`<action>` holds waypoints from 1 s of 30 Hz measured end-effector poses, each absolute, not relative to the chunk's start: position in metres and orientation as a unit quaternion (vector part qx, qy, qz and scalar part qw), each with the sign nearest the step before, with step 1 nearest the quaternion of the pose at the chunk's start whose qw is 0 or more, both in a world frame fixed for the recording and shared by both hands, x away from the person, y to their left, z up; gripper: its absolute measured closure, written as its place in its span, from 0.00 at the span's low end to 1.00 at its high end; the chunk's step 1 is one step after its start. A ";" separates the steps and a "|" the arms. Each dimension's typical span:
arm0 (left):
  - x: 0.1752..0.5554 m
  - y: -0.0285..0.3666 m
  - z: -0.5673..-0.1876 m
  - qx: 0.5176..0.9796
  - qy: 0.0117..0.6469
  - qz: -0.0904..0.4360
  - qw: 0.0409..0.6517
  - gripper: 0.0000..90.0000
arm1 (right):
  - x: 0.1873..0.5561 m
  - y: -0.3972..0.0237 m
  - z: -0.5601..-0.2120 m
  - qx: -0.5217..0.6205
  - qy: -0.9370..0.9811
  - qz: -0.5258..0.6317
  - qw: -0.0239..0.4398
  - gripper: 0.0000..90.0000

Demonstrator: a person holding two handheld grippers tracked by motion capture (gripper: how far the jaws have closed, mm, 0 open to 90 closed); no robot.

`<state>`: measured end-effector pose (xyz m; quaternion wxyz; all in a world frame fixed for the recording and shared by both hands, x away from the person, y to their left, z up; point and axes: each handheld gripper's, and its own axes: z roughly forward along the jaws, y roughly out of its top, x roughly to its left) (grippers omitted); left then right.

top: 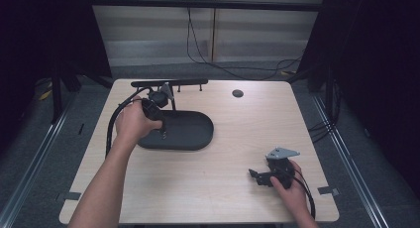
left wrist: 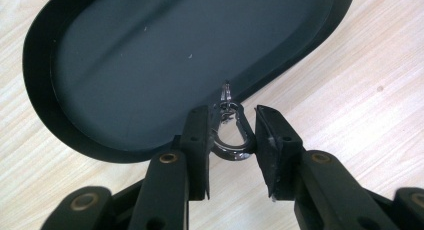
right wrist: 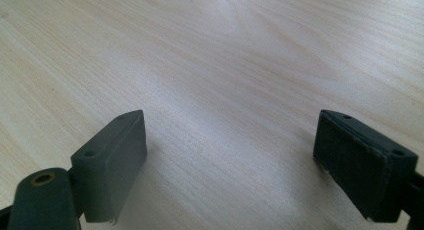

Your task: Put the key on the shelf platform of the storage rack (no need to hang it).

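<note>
Metal snap hook between black jaws; oval matte tray beneath

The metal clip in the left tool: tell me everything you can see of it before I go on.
The metal clip is a small, shiny, silver-coloured snap hook with a rounded loop and a narrow tip that points away from the camera. It is clamped between the two black pads of the left tool, one pad on each side of the loop. It hangs over the near rim of the dark oval tray, which lies on the light wooden table. Whether it touches the tray cannot be told.
</note>
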<state>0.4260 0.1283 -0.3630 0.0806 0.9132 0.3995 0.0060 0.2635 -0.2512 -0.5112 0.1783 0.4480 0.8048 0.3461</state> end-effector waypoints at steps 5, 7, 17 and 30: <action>0.429 0.124 -0.367 0.912 0.402 0.007 0.081 0.76 | 0.264 -0.251 -0.511 0.448 0.805 0.346 0.178 0.15; 0.430 0.123 -0.369 0.912 0.401 0.005 0.082 0.76 | 0.264 -0.251 -0.511 0.448 0.805 0.346 0.178 0.15; 0.435 0.122 -0.380 0.908 0.410 0.012 0.085 0.76 | 0.264 -0.251 -0.511 0.448 0.805 0.346 0.178 0.15; 0.441 0.113 -0.395 0.907 0.412 0.017 0.087 0.76 | 0.264 -0.251 -0.511 0.448 0.805 0.346 0.178 0.15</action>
